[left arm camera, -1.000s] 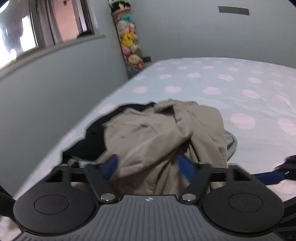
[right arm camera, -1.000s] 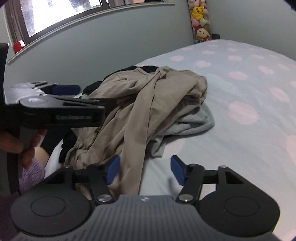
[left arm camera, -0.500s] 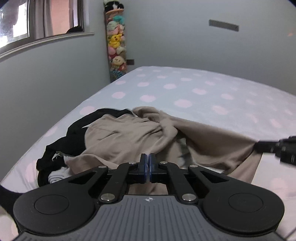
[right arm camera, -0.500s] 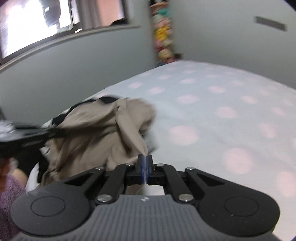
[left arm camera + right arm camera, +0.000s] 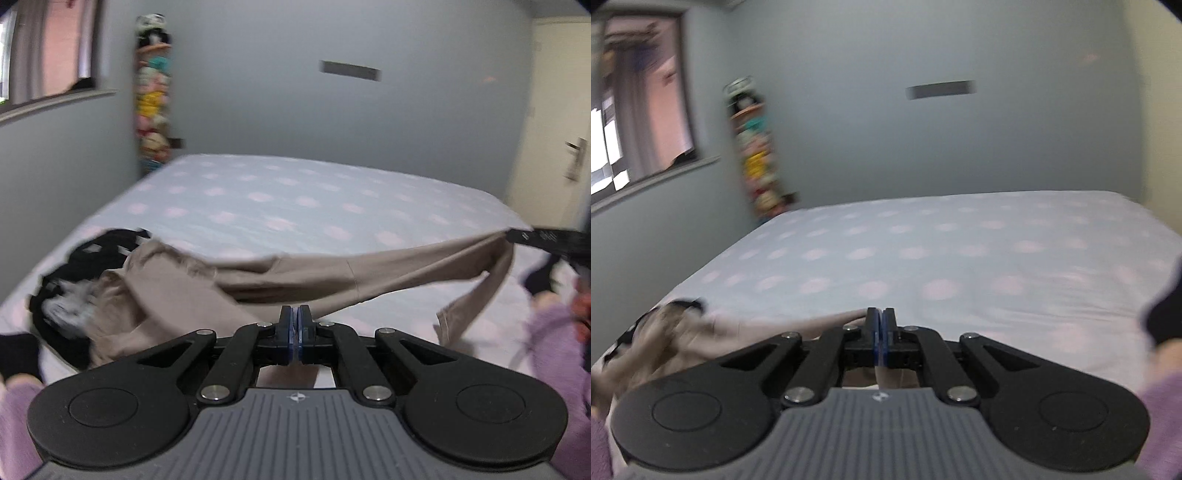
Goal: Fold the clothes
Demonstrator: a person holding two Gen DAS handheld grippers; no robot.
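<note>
A beige garment [image 5: 332, 273] hangs stretched above the bed between my two grippers, its left end still trailing into the pile. In the left wrist view my left gripper [image 5: 295, 314] is shut on the garment's near edge, and cloth shows under the jaws. At the far right of that view my right gripper [image 5: 517, 236] pinches the garment's other end, from which a loose flap hangs down. The right wrist view, which is blurred, shows the right gripper [image 5: 881, 315] shut, with beige garment [image 5: 827, 321] running off to its left. A black garment [image 5: 96, 247] and a grey one [image 5: 70, 314] lie in the pile.
The bed [image 5: 295, 199] has a pale sheet with pink dots and runs to the far wall. A grey wall with a window [image 5: 48, 55] lines its left side. Plush toys [image 5: 153, 103] are stacked in the corner, and a door [image 5: 554, 147] stands at right. Purple sleeves [image 5: 554, 332] frame the view.
Both grippers went from open over the pile to shut on the beige garment. They then rose and drew apart, pulling the garment out of the pile and stretching it to the right.
</note>
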